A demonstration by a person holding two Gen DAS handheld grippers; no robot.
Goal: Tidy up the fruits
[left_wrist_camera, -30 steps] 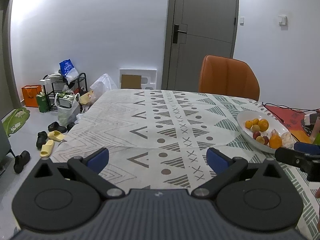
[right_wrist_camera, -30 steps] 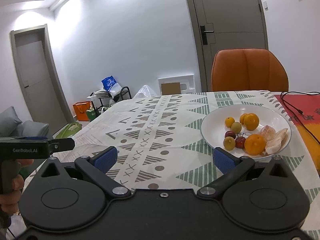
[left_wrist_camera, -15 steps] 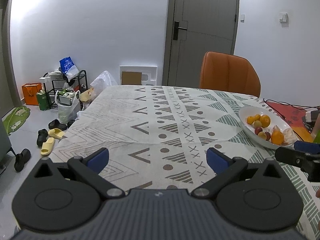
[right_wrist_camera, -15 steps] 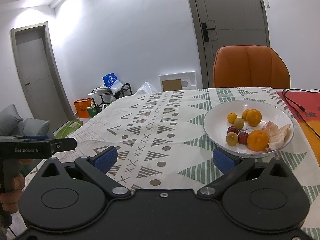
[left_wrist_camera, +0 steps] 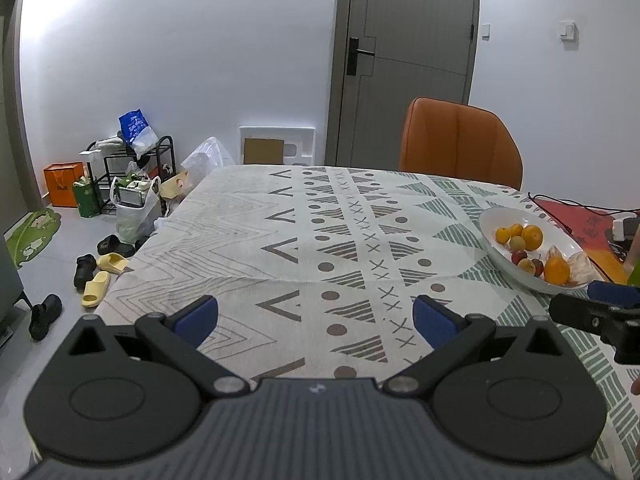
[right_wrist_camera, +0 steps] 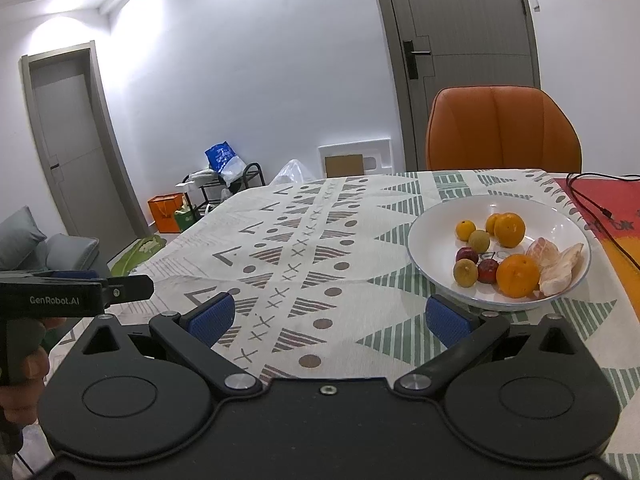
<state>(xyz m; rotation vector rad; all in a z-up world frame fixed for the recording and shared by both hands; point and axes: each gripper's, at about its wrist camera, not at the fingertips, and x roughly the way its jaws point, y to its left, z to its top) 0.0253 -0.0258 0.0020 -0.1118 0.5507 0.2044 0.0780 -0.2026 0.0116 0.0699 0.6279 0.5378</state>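
The left gripper (left_wrist_camera: 314, 320), black with blue padded fingertips, hangs above the near part of a table covered by a white cloth printed with grey, brown and green geometric shapes (left_wrist_camera: 320, 232). Its jaws stand wide apart and hold nothing; only patterned cloth shows between them. The right gripper (right_wrist_camera: 328, 318), of the same build, hangs over the same cloth with its jaws equally wide and empty.

The fruit lies together in a shallow round white ceramic bowl (right_wrist_camera: 432, 232), which sits on the cloth toward the right side of the table, just beyond the right gripper's right fingertip. In it are a large orange (right_wrist_camera: 518, 275) at the near side, another large orange (right_wrist_camera: 509, 230) at the far side, a small orange citrus (right_wrist_camera: 465, 230) to the far left, two small yellow-green round fruits (right_wrist_camera: 465, 273), small dark red round fruits (right_wrist_camera: 488, 271) between them, and peeled pale pink citrus segments (right_wrist_camera: 560, 268) at the right edge.

In the left wrist view the same bowl (left_wrist_camera: 496, 248) appears at the right, with the tip of the right gripper just near of it. An orange upholstered chair (right_wrist_camera: 502, 132) stands at the far side of the table, before a grey door (right_wrist_camera: 460, 32).
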